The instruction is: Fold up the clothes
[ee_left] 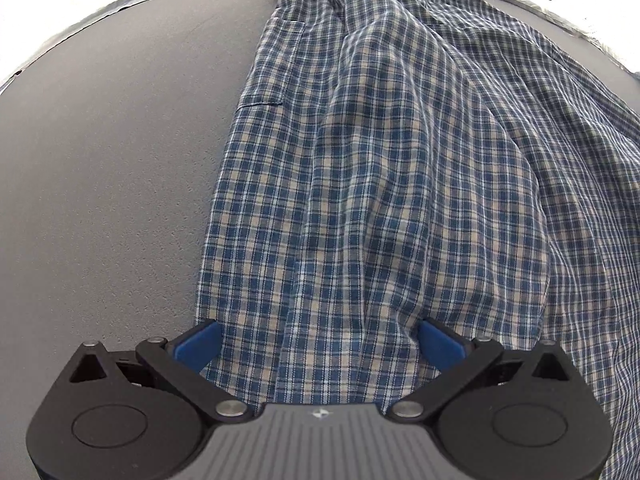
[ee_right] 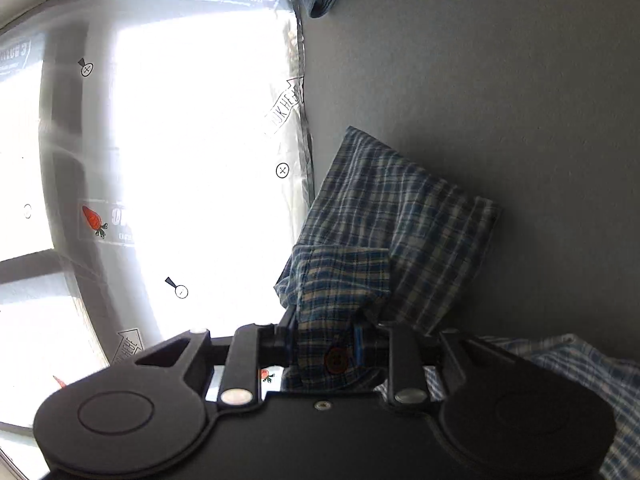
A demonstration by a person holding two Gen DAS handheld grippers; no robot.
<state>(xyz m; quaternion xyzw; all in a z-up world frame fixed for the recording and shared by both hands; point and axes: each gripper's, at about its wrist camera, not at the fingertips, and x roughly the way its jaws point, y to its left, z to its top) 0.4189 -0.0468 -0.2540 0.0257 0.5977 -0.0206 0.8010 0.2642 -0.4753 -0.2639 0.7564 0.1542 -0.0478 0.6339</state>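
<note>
Below, the plaid shirt (ee_left: 380, 184) lies spread over the grey worktop (ee_left: 104, 184). Left gripper (ee_left: 318, 344) points steeply down at it, blue fingers (ee_left: 198, 344) wide apart, cloth lying between them but not pinched. Right gripper (ee_right: 324, 344), tilted sideways, has its fingers (ee_right: 358, 342) clamped on a bunched shirt edge with a dark red button (ee_right: 337, 361); a sleeve (ee_right: 400, 216) lies flat beyond.

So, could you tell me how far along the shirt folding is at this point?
Early. Nothing looks folded yet: the plaid shirt lies rumpled on the grey table. In hand: the right gripper is shut on the shirt's buttoned edge, by a red button, while the left gripper stands open over the fabric. Left: the folds themselves.
</note>
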